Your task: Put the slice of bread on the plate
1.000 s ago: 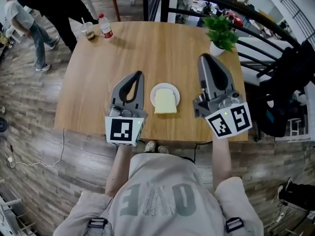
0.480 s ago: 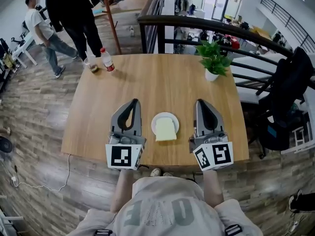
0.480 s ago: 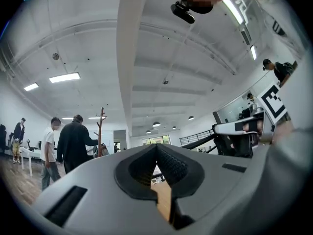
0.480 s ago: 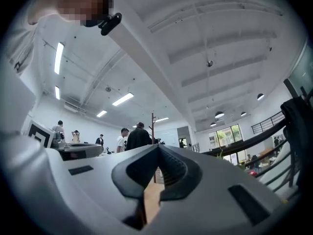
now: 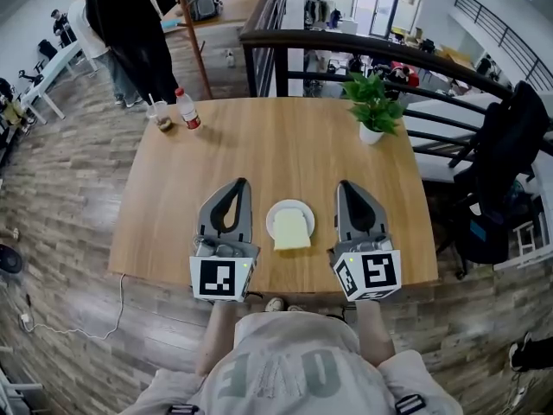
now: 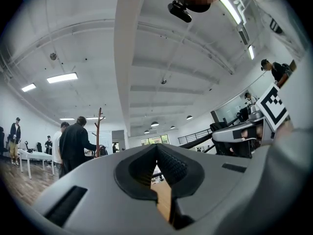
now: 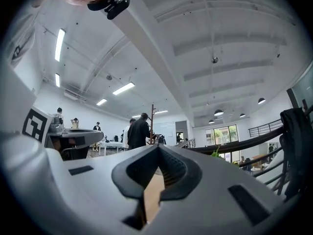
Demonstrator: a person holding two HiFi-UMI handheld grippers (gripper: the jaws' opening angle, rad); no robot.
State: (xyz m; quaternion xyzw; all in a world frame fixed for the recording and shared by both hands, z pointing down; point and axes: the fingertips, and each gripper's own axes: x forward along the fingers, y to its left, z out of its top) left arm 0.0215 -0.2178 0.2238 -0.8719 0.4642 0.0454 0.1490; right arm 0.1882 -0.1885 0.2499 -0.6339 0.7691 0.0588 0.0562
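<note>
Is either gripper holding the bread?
No, the bread lies on the plate between the left gripper and the right gripper, both shut and empty.

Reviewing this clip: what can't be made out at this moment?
Head view: near part of the plate, under the bread slice.
Head view: bottle label, too small.
Gripper views: plate and bread slice unseen; left claw and right claw fill the lower frame.
</note>
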